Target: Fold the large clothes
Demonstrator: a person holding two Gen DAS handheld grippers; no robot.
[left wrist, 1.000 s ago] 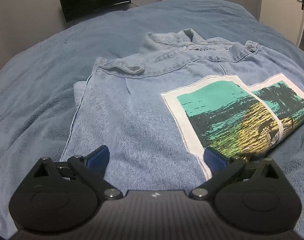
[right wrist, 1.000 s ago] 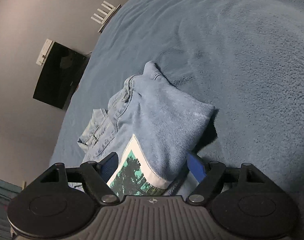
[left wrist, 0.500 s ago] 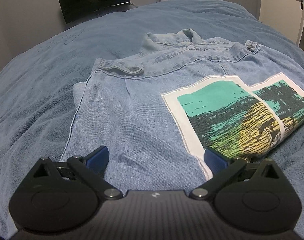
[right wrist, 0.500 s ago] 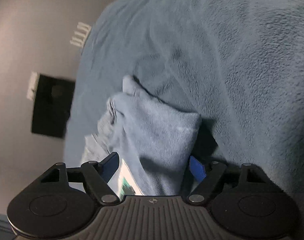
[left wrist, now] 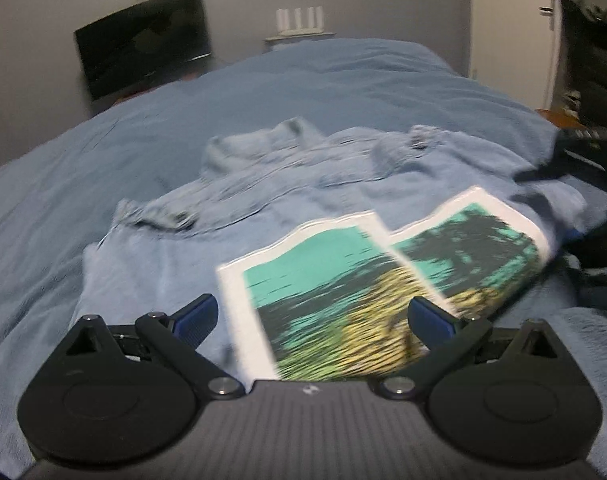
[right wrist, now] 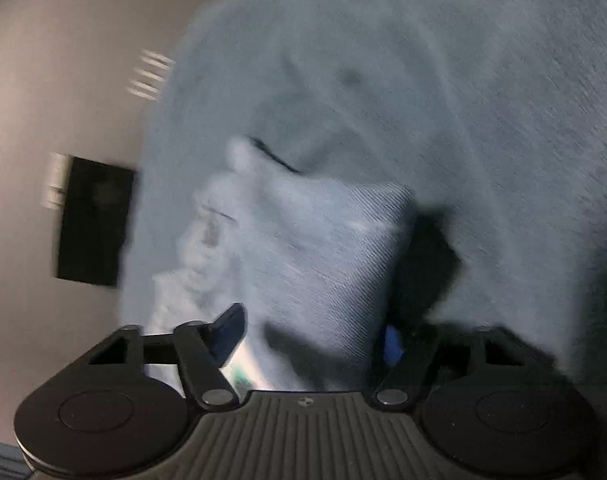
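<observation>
Between the right tool's point(right wrist: 309, 334) blue pads bulges a thick folded edge of the denim jacket point(left wrist: 303, 200), which lies folded on the blue bed point(left wrist: 303, 80). Its jaws have just been closing around that fold, though blur keeps me from saying the pads press yet, so I read it as unclenched. Ahead of the left tool point(left wrist: 311, 316), released and empty, sits the printed patch point(left wrist: 323, 300), just beyond its fingertips. Good practice, I'd judge: bite through every layer at the edge before lifting, and bring the left tool onto the near hem so the fold turns over evenly, not dragging the bedcover along.
</observation>
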